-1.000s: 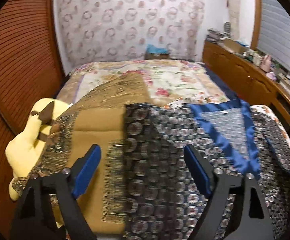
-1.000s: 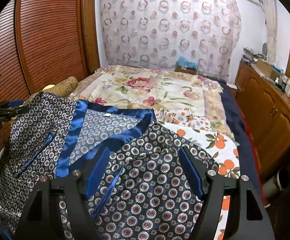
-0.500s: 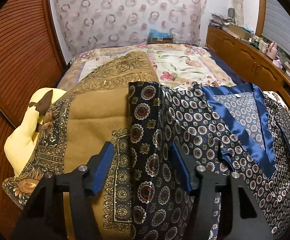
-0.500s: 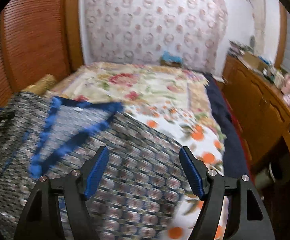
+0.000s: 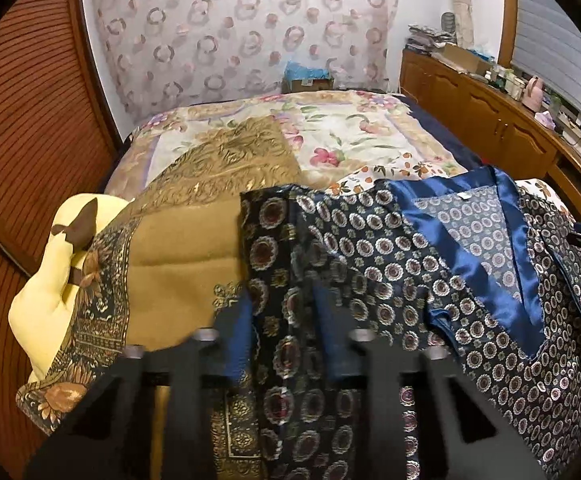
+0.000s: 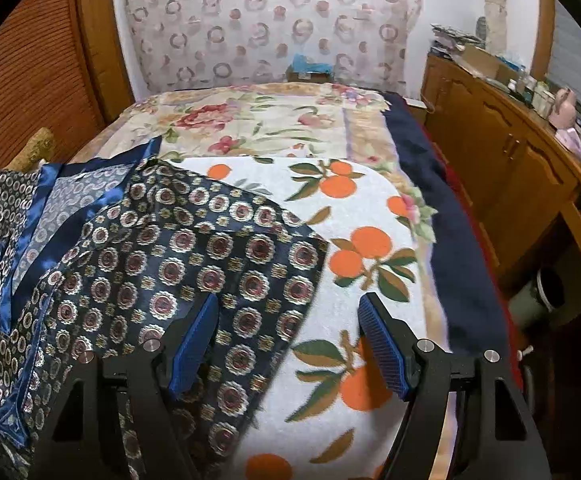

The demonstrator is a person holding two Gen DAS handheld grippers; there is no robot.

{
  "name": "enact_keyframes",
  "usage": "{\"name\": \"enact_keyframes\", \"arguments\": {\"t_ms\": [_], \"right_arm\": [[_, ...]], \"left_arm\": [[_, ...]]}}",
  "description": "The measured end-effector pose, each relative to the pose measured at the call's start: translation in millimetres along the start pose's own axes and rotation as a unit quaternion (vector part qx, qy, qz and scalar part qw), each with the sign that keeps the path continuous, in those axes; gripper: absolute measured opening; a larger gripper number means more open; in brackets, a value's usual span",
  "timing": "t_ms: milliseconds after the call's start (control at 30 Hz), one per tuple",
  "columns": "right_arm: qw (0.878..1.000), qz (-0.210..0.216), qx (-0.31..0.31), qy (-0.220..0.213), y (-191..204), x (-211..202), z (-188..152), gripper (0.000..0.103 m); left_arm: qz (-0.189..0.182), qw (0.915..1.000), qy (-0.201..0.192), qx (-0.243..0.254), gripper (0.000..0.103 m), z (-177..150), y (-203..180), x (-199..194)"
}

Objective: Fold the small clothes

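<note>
A dark navy patterned pyjama top (image 5: 390,248) with a shiny blue satin collar (image 5: 486,264) lies spread on the bed. My left gripper (image 5: 286,324) has its jaws narrowed around the top's left sleeve edge (image 5: 274,280); the cloth runs between the blue pads. My right gripper (image 6: 290,340) is open over the top's right sleeve (image 6: 218,264); its left pad is above the cloth and its right pad above the orange-print blanket (image 6: 370,240). The collar also shows in the right wrist view (image 6: 42,208).
A tan and gold blanket (image 5: 186,248) and a yellow plush (image 5: 46,304) lie left of the top. A floral bedspread (image 6: 274,120) covers the far bed. A wooden cabinet (image 6: 510,152) runs along the right, wooden doors (image 5: 22,100) along the left.
My left gripper has lowered onto the sleeve edge and its jaws have narrowed around it. My right gripper has swung right to the right sleeve and stayed open.
</note>
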State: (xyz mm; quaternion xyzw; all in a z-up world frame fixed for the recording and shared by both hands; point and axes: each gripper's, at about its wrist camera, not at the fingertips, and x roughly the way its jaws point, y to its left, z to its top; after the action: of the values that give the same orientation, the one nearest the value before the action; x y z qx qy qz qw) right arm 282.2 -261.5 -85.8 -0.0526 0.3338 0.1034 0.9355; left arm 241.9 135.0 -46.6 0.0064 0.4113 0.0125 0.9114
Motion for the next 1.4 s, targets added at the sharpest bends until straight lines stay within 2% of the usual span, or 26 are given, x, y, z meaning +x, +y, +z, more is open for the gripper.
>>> {"name": "enact_keyframes", "arguments": {"t_ms": [33, 100, 167, 300, 500, 767, 900, 1167, 1400], "right_arm": [[1.000, 0.004, -0.006, -0.002, 2, 1, -2, 0.063], [1.000, 0.015, -0.016, -0.003, 7, -1, 0, 0.044], [0.999, 0.027, -0.027, 0.003, 12, -2, 3, 0.006], [0.998, 0.021, -0.056, -0.028, 33, -26, 8, 0.002], [0.992, 0.022, -0.075, -0.104, 61, -92, 9, 0.002], [0.980, 0.012, -0.107, -0.169, 86, -157, -9, 0.001], [0.975, 0.012, -0.122, -0.186, 96, -167, -25, 0.001], [0.973, 0.011, -0.131, -0.190, 102, -169, -46, 0.001], [0.971, 0.009, -0.136, -0.196, 103, -176, -55, 0.001]], "left_arm": [[-0.006, 1.0000, -0.001, 0.001, 0.012, 1, -1, -1], [-0.009, 0.9999, -0.006, 0.005, 0.007, 2, -4, -4], [-0.012, 0.9998, -0.014, 0.005, 0.005, 2, -6, -10], [-0.021, 0.9988, -0.044, 0.005, 0.003, 1, -13, -33], [-0.038, 0.9952, -0.090, -0.001, 0.003, 1, -23, -72], [-0.049, 0.9909, -0.126, 0.002, 0.003, -9, -30, -104], [-0.050, 0.9893, -0.137, 0.001, 0.003, -21, -33, -117], [-0.048, 0.9861, -0.159, 0.001, 0.003, -42, -32, -140], [-0.044, 0.9851, -0.166, -0.008, 0.003, -70, -27, -152]]}}
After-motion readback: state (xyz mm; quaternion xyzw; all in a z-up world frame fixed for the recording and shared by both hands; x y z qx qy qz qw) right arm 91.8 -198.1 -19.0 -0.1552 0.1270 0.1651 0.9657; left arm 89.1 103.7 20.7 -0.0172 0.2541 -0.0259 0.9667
